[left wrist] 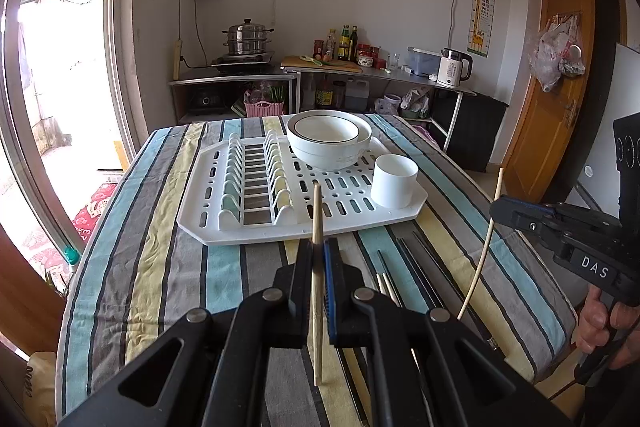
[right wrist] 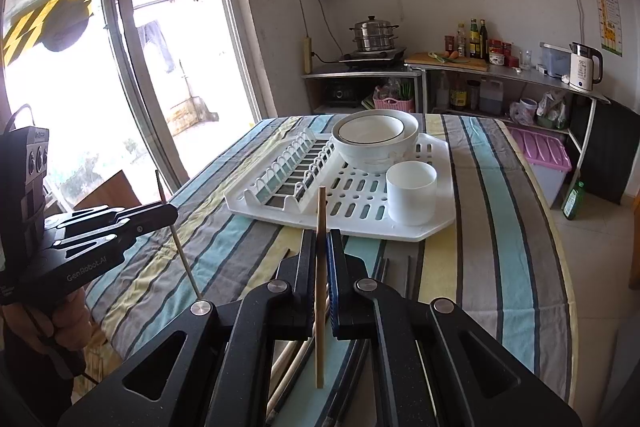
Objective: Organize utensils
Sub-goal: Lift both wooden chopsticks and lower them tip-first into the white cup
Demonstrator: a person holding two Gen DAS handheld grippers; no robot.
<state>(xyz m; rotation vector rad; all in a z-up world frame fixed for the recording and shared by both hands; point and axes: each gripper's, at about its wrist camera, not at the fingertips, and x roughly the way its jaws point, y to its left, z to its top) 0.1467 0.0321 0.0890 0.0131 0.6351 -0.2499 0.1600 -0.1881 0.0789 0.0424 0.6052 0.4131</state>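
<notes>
My left gripper (left wrist: 318, 251) is shut on a wooden chopstick (left wrist: 317, 211), held upright above the striped tablecloth. My right gripper (right wrist: 320, 241) is shut on another wooden chopstick (right wrist: 320, 211), also upright. Each gripper shows in the other's view: the right one (left wrist: 496, 211) with its chopstick (left wrist: 482, 259), the left one (right wrist: 172, 213) with its chopstick (right wrist: 182, 255). Ahead sits a white drying rack (left wrist: 224, 227) (right wrist: 248, 203) with a white cup (left wrist: 394, 181) (right wrist: 411, 193) at its near right corner. More chopsticks (left wrist: 404, 279) (right wrist: 394, 271) lie on the cloth below the grippers.
Stacked white bowls (left wrist: 326, 141) (right wrist: 374, 139) stand at the back of the rack, plate slots (left wrist: 256, 183) on its left. The table edge (left wrist: 560, 283) drops off to the right. A counter (left wrist: 360, 71) with a pot, bottles and a kettle lines the far wall.
</notes>
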